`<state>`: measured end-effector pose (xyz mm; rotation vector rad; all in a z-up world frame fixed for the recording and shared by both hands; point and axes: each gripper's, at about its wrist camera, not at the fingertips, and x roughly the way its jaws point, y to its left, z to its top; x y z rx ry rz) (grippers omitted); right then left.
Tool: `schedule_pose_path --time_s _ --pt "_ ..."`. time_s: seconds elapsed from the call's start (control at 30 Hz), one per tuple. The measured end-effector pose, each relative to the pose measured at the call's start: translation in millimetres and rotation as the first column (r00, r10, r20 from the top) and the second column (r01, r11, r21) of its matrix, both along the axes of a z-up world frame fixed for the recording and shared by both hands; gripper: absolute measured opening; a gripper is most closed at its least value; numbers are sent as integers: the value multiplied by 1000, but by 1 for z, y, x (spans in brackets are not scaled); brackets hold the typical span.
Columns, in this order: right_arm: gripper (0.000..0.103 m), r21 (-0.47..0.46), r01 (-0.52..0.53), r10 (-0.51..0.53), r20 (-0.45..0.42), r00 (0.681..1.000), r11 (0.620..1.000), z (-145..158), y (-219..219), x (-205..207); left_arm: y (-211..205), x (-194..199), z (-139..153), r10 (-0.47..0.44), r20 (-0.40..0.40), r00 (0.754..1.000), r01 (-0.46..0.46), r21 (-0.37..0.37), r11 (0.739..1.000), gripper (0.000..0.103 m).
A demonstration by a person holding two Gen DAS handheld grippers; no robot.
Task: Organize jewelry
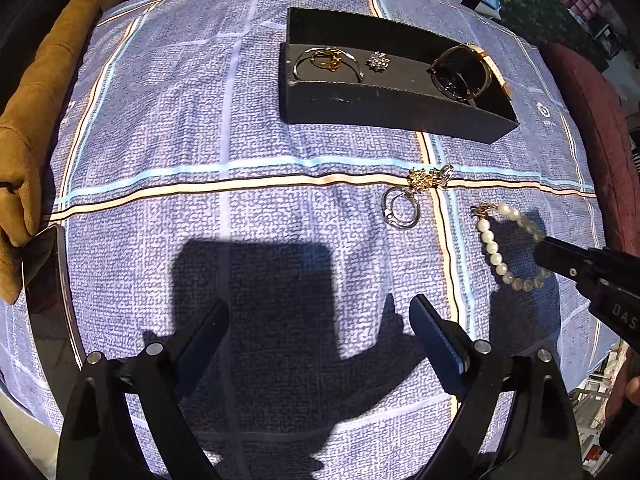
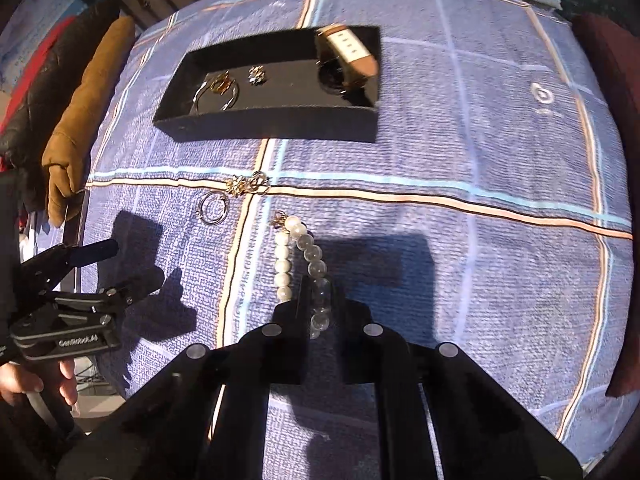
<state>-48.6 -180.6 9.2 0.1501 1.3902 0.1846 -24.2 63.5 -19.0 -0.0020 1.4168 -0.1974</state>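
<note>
A pearl bracelet (image 1: pixel 505 245) (image 2: pixel 298 264) lies on the blue checked tablecloth. My right gripper (image 2: pixel 322 300) is shut on the near side of the bracelet; it enters the left wrist view from the right (image 1: pixel 544 249). My left gripper (image 1: pixel 320 316) is open and empty above bare cloth; it shows at the left of the right wrist view (image 2: pixel 136 262). A silver ring (image 1: pixel 401 210) (image 2: pixel 214 208) and a small gold chain piece (image 1: pixel 430 178) (image 2: pixel 246 185) lie on the cloth. A black tray (image 1: pixel 380 98) (image 2: pixel 280 120) holds a bangle, gold rings, a sparkly brooch and a watch (image 1: pixel 466 70) (image 2: pixel 348 60).
A brown cushion (image 1: pixel 28 128) lies at the table's left edge, with a dark phone-like slab (image 1: pixel 44 272) beside it. A dark red chair (image 1: pixel 600 128) stands at the right. Metal railings stand behind the table.
</note>
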Motion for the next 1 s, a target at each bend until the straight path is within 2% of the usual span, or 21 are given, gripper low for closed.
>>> schedule_pose_path --time_s 0.17,0.2,0.33,0.4,0.53,0.63,0.77,0.8,0.93,0.97,1.0 --pt "10 17 55 -55 -12 998 998 5 -25 -19 -17 24 -6 18 12 1000 -18 -21 1000 89" --pt "10 16 59 -58 -14 998 998 4 -26 -22 -20 29 -8 21 12 1000 -20 -34 999 86" --pt "10 26 59 -59 -23 998 998 -1 -22 -31 -39 36 -6 -15 39 999 17 -37 999 71" --pt "10 33 53 -52 -30 998 998 -4 -18 -35 -47 37 -7 -31 37 999 32 -41 999 60" --pt "10 43 35 -34 -36 999 998 -9 -9 -38 -54 32 -10 -56 56 997 56 6 998 58" --pt "10 45 24 -23 -35 999 999 -10 -5 -38 -55 35 -12 -70 70 995 69 17 997 48" --pt "10 55 16 -15 -28 1000 998 -9 -3 -37 -40 37 -9 -51 66 996 52 -2 999 24" --pt "10 57 14 -13 -27 1000 998 -9 -2 -36 -34 36 -7 -44 60 997 45 -9 999 22" --pt "10 62 -5 7 -26 1000 998 -7 3 -33 -28 33 0 -37 57 998 38 -14 999 23" --pt "10 63 -7 9 -25 1000 998 -7 3 -32 -26 31 2 -44 57 997 45 -16 999 36" --pt "10 65 -5 6 -25 1000 998 -6 3 -32 -27 31 3 -46 63 997 45 8 999 64"
